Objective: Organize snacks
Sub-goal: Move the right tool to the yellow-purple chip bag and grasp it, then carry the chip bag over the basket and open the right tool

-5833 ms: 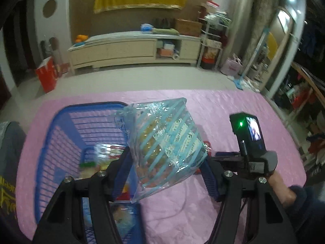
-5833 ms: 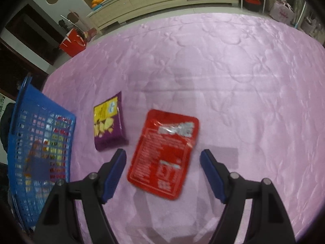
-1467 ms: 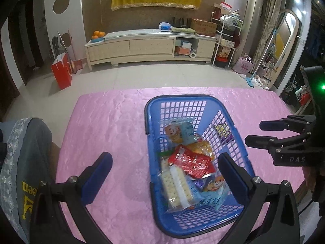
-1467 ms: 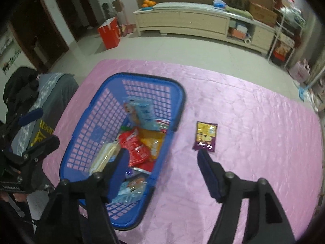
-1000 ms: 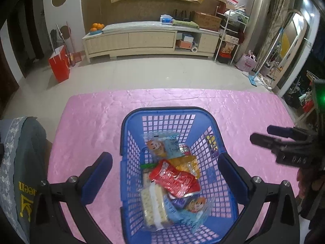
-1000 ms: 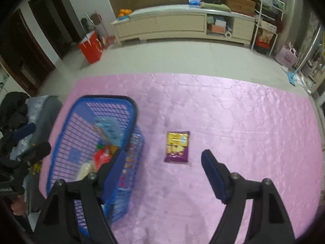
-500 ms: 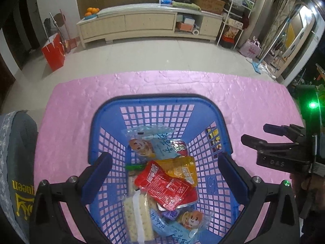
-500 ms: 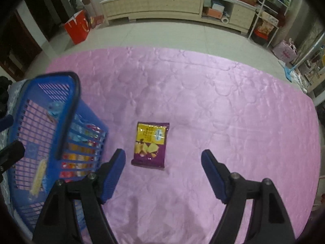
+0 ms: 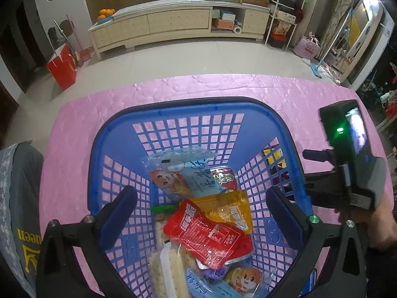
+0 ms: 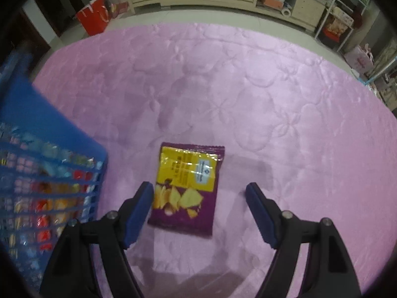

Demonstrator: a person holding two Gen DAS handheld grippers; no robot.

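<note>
The purple-and-yellow chip packet (image 10: 186, 188) lies flat on the pink quilted tablecloth (image 10: 273, 99), just beside the blue plastic basket (image 10: 49, 134). My right gripper (image 10: 198, 198) hangs over it with its jaws spread wide and empty, the packet's near half lying between the blue pads (image 10: 139, 208), closer to the left one. My left gripper (image 9: 201, 213) is over the basket, also wide open and holding nothing. Below it lie a red packet (image 9: 206, 236), an orange one (image 9: 228, 208) and pale blue cartoon-printed bags (image 9: 178, 173). Beyond the table stands a long cream sideboard (image 9: 173, 24).
</note>
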